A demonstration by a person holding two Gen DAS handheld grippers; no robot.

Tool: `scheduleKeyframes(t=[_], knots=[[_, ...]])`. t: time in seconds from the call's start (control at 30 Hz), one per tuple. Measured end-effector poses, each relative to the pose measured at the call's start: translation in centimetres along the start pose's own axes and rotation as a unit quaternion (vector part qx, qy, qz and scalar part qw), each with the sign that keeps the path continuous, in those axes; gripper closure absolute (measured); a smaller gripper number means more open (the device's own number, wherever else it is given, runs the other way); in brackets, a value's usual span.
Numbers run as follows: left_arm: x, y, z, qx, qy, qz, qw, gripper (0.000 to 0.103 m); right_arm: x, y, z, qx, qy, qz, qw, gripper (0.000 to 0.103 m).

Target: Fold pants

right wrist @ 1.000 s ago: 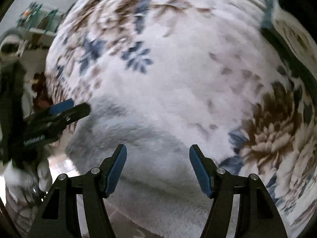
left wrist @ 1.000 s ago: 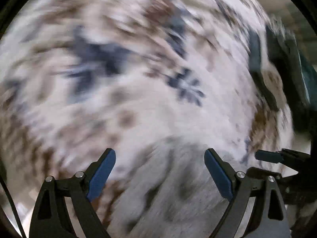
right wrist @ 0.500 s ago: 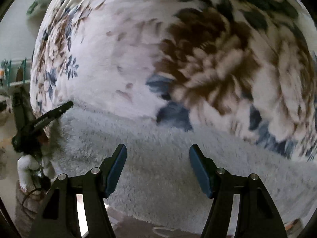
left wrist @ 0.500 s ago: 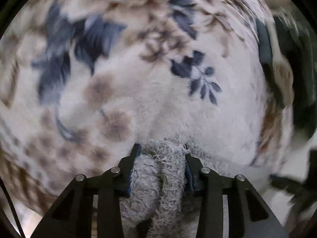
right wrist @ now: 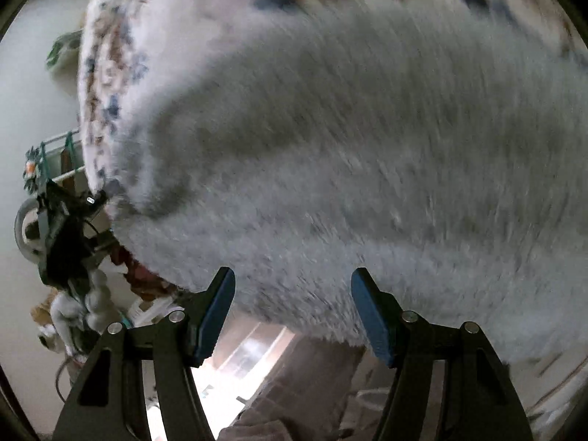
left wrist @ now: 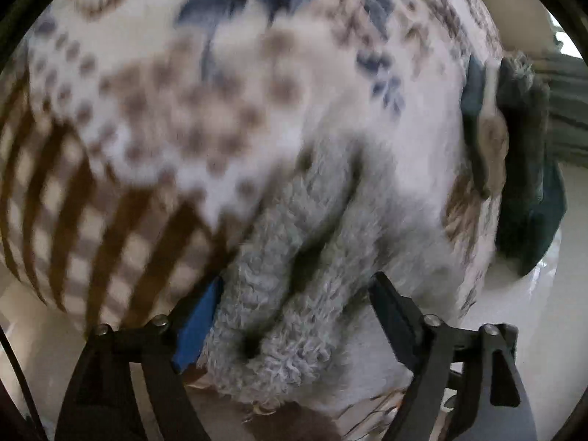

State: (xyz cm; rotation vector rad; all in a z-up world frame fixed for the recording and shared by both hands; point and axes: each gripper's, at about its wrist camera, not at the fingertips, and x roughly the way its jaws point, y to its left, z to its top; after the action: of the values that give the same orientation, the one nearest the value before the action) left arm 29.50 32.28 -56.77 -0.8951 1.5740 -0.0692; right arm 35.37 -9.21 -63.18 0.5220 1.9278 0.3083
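Right tool (right wrist: 292, 308) at lower centre, blue pads spread apart, nothing between. Fluffy grey pants (right wrist: 367, 165) filling mid-frame, blurred. Floral blanket (right wrist: 110, 55) along upper left.

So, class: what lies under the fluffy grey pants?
The grey pants lie on a flowered blanket, which shows around them. Whatever is beneath the blanket is covered and cannot be seen.

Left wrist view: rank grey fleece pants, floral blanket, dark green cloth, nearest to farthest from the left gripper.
1. Grey fleece pants: bunched between the fingers of the left gripper.
2. Floral blanket: just beyond, underneath the pants.
3. Dark green cloth: far right edge.
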Motion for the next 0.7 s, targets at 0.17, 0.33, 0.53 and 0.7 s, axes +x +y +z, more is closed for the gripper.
scheduleKeyframes(t=[0.17, 0.33, 0.53, 0.7], knots=[[0.1, 4.8, -1.1, -0.122, 0.004, -0.224, 0.9669, 0.072, 2.4, -1.6, -1.0, 0.022, 0.001, -0.006, 1.000, 0.035], [0.5, 9.3, -1.3, -0.196, 0.004, -0.267, 0.9435, 0.070, 2.8, -2.1, -1.0, 0.031, -0.008, 0.001, 0.999, 0.035], [-4.5, 3.7, -1.4, -0.079, -0.039, -0.061, 0.9943, 0.042, 2.4, 0.2, -1.0, -0.005, -0.022, -0.024, 0.999, 0.035], [-7.6, -4.2, -3.8, 0.057, -0.127, 0.067, 0.9880, 0.020, 1.9, 1.3, -2.2, 0.001, -0.041, -0.020, 0.999, 0.035]])
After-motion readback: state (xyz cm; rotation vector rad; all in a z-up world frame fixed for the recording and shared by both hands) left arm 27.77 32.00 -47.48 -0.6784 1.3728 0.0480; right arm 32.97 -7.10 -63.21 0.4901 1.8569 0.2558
